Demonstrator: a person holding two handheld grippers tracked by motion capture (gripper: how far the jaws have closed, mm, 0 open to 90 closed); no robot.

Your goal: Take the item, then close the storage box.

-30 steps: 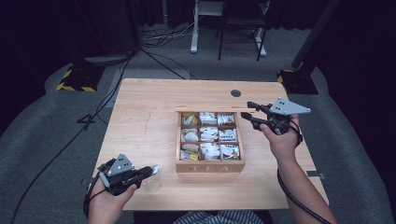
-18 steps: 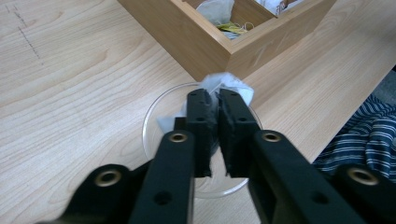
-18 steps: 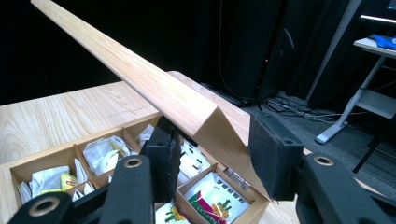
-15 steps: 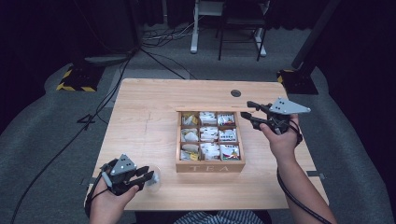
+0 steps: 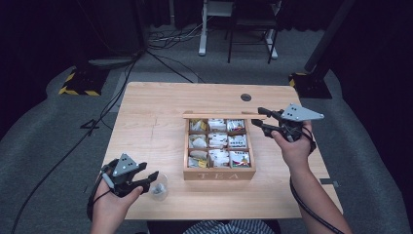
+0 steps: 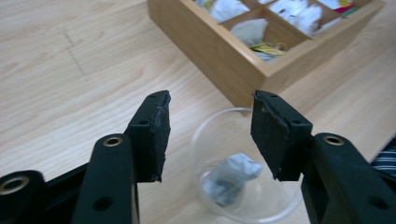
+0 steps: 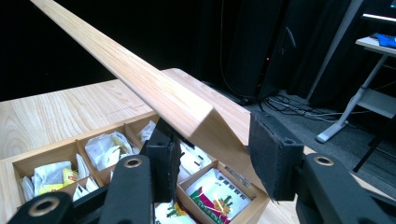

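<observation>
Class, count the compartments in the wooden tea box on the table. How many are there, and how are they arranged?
9, in the tea box: three rows of three, back row beneath the raised lid, middle row, and front row behind the TEA lettering. None seem hidden.

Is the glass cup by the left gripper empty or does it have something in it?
Not empty: the glass cup holds a crumpled tea bag.

A small clear glass cup [image 5: 159,186] stands upright on the wooden table at about 7 o'clock from the table's middle, just off the front left corner of the tea box, with a crumpled greyish tea bag [image 6: 232,178] lying in its bottom. The wooden tea box [image 5: 219,171], marked TEA on its front wall, sits right of centre with nine compartments stocked with tea bags. Its hinged lid [image 7: 140,77] is raised open at the box's 12 o'clock edge.
</observation>
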